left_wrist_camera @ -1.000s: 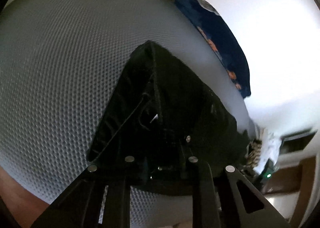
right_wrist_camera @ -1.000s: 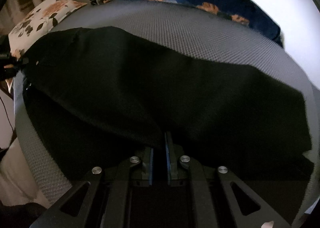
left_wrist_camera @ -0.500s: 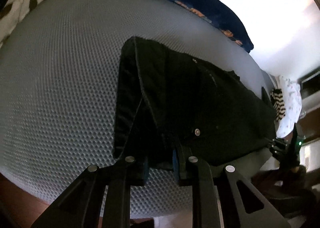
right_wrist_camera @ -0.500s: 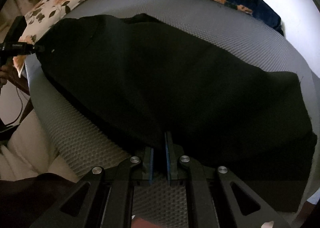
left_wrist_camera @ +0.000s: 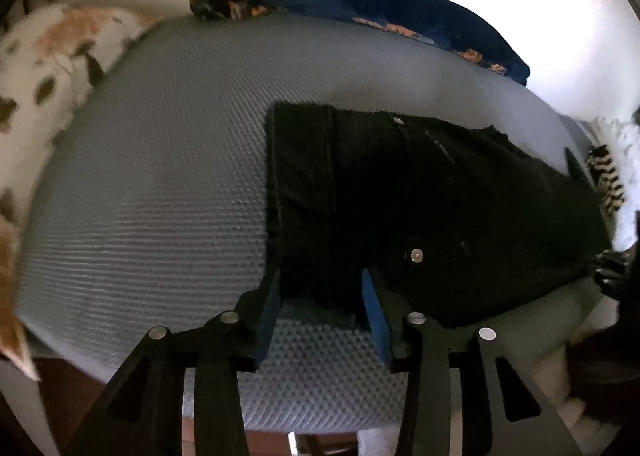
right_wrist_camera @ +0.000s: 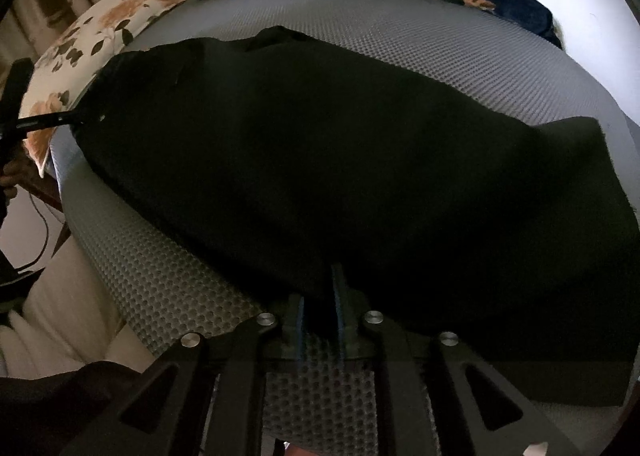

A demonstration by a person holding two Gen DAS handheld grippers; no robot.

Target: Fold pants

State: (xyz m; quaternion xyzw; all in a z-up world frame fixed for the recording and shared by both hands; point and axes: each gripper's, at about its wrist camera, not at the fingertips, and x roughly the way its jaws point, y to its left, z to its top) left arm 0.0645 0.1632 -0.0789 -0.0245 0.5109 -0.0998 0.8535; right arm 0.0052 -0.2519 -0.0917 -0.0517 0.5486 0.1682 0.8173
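Now our left tool [left_wrist_camera: 322,296] gapes at the pants [left_wrist_camera: 420,207] waistband; our right tool [right_wrist_camera: 319,306] pinches the leg, ready to fold it over.

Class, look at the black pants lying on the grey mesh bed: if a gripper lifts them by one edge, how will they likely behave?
The black pants drape flat along the mesh bed, so they would probably sag, not stay stiff. The metal button and stitched seams suggest thick cloth, likely fairly heavy.
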